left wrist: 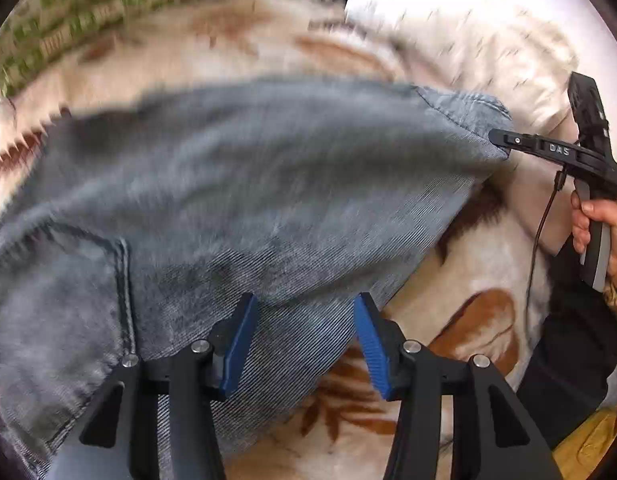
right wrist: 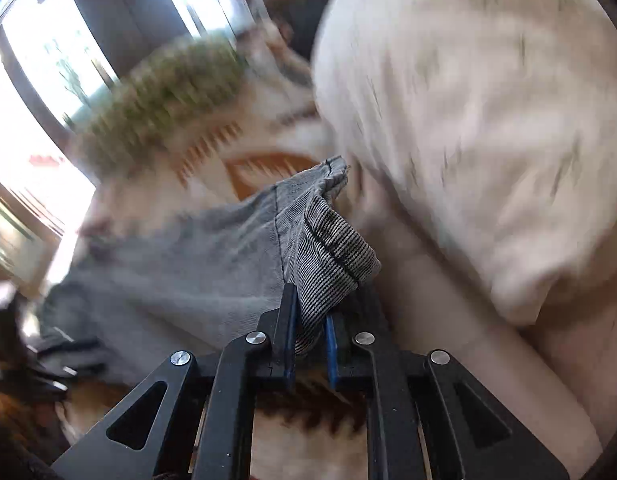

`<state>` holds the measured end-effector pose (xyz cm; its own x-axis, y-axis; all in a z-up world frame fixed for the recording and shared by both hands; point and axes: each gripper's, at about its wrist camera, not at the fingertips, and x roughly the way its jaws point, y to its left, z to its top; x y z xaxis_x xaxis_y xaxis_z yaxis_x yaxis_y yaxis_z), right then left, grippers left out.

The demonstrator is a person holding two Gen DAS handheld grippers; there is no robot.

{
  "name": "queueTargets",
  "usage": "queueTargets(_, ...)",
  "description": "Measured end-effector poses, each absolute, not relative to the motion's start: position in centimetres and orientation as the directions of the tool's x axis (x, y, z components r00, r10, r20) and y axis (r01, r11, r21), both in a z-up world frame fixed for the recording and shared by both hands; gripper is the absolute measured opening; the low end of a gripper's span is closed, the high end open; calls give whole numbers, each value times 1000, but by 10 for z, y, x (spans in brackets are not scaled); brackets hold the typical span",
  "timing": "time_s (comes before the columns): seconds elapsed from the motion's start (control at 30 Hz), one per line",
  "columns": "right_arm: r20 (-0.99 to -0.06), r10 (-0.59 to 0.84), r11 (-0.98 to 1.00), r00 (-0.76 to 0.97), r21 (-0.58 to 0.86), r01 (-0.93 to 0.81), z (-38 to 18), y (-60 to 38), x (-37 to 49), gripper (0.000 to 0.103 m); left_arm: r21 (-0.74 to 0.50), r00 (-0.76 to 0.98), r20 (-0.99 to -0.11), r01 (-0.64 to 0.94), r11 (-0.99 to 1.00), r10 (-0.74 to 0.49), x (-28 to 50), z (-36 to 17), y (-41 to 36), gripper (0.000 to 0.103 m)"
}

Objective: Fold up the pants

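Left to right in the left wrist view: my left gripper [left wrist: 304, 316] hangs open at bottom centre over the grey pants [left wrist: 244, 184], which sprawl across the patterned blanket [left wrist: 460, 304] on the bed. At right, my right gripper [left wrist: 498, 138] is clamped on the hem [right wrist: 332, 240]. The bite looks shallow, so I judge a hard pull could slip the denim free. A cream pillow [left wrist: 460, 32] crowds the upper right, in the fold's way.

bed: cream-brown patterned blanket [left wrist: 460, 320] | white pillow [right wrist: 488, 120] | bright window [right wrist: 48, 52], daylight
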<state>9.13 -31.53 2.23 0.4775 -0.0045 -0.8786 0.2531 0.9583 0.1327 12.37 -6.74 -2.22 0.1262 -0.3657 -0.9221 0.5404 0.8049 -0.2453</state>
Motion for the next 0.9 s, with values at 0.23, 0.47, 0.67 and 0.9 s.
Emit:
queueTargets(0.23,-915,-149,979,376,-84,184,-10,-303,117,16,-209,131,-927,598,773,-352,105,-27,-67,52)
queueTargets(0.47,-859,-230,971,457,-171,169,29,-293,98,61,-227,110,-922,624,747,-372,91,-23,-57,51)
queueTargets(0.67,-809,-179,984,560,-156,88,71,-285,128,75,-289,141,-885,583,759,-444,114,16,-44,54)
queueTargets(0.9,-894,-74,997,442,-65,35,31,-300,201,45,-248,216,-910,397,884,-353,185,3,-27,61)
